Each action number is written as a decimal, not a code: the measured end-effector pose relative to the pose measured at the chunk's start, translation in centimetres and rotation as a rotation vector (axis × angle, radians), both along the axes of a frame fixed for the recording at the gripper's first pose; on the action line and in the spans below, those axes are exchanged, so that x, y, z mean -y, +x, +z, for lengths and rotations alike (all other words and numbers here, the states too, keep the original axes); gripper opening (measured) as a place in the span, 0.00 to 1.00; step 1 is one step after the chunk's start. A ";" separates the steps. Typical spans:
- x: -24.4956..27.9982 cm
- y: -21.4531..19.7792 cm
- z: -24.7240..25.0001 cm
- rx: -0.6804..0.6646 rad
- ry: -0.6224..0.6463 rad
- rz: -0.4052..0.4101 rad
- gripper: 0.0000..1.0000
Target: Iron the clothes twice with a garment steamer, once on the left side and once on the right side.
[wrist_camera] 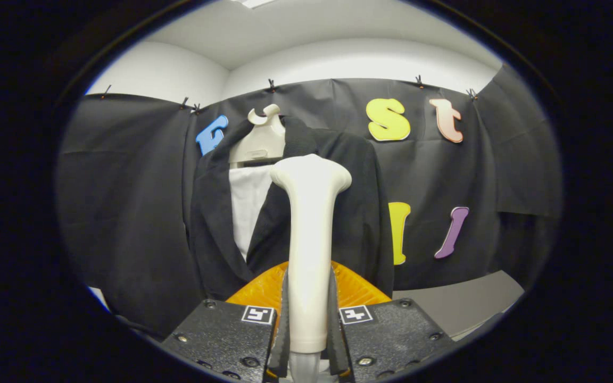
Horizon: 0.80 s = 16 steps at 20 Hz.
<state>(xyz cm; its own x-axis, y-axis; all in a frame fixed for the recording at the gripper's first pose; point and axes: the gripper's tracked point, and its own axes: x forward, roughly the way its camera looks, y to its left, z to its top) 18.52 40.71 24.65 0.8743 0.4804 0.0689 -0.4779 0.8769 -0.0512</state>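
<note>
You are holding the steamer (311,234) in the gripper (309,319): both fingers are pressing on its handle, one from 9 o'clock and one from 3 o'clock, so the gripper is pinching the steamer firmly. The handle is standing upright between the fingers and its wide head is reaching up at 12 o'clock, in front of the jacket (359,213).

The jacket is hanging on a hanger (258,141) against the black wall, just beyond the steamer head. A white shirt (248,205) is showing between the lapels, at about 11 o'clock from the head. An orange base (264,290) is lying low behind the handle, near the fingers.

As I judge it, you are working at the start of a pass: the head is pointing at the upper chest of the jacket, close to the middle line. I cannot tell if the head is touching the cloth or is only near it, and I cannot tell which of the two passes this is.

The next move is asking you to bring the head onto one side of the front and to draw it down toward 6 o'clock, keeping it flat on the cloth. Then the other side is waiting for the same stroke.
</note>
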 end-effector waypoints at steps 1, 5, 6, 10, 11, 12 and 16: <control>0.0 0.0 -0.4 -0.004 -0.004 -0.001 0.31; 0.5 0.0 -2.0 -0.014 -0.026 -0.016 0.31; 0.6 0.0 -2.6 -0.017 -0.031 -0.021 0.31; 1.1 0.0 -4.5 -0.021 -0.066 -0.045 0.32; 1.2 0.0 -5.0 -0.025 -0.072 -0.048 0.32; 1.3 -0.1 -5.5 -0.031 -0.077 -0.050 0.32; 1.5 -0.1 -7.2 -0.055 -0.098 -0.048 0.31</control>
<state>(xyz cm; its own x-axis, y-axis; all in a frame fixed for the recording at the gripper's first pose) 18.44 39.18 17.42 0.8977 0.4400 -0.0248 -0.4398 0.8910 -0.1123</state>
